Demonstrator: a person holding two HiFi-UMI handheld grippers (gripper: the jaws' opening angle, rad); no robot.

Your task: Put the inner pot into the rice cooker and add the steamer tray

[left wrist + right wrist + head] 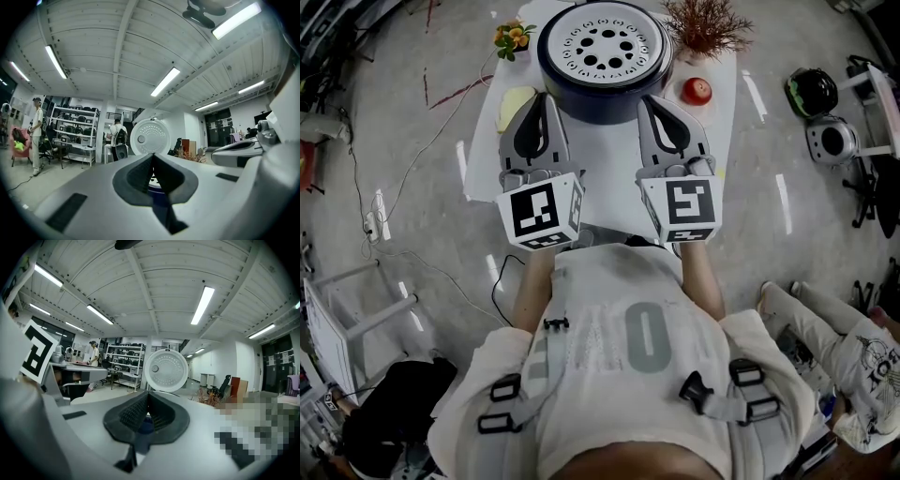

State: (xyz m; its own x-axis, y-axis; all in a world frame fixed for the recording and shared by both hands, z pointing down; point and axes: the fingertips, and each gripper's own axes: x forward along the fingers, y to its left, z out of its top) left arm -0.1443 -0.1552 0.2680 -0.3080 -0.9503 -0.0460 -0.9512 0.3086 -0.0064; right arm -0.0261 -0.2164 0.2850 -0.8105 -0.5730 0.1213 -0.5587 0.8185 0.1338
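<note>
Both tools hang low over the near edge of the white surface (pixel 605 159), side by side and pointing roughly level at the cooker (pixel 600 101). The left hand-held gripper (pixel 546 101) has its jaws pressed together with nothing between them, and the right hand-held gripper (pixel 652 101) is just as closed and empty. They look parked more than at work, since neither touches anything. The perforated tray (pixel 605 42) lies flat in the cooker's mouth, ringed by the dark rim, which suggests both placing steps are already done. The inner pot is not visible; it is probably beneath the tray, but no view confirms that. The lid (pixel 166 370) stands upright behind the opening, its dotted inner face turned toward the jaws, presumably left up to keep the mouth free. Around the cooker sit a small pot of flowers (pixel 514 37) at its left, a dry reddish plant (pixel 705 23) at its right, an apple (pixel 697 90) just beside the right tool's tip, and a pale yellow item (pixel 516 108) close to the left one. Nothing lies between the jaws and the cooker, though the apple and the yellow item crowd the sides. Cables trail across the floor, and another person sits at the lower right.
</note>
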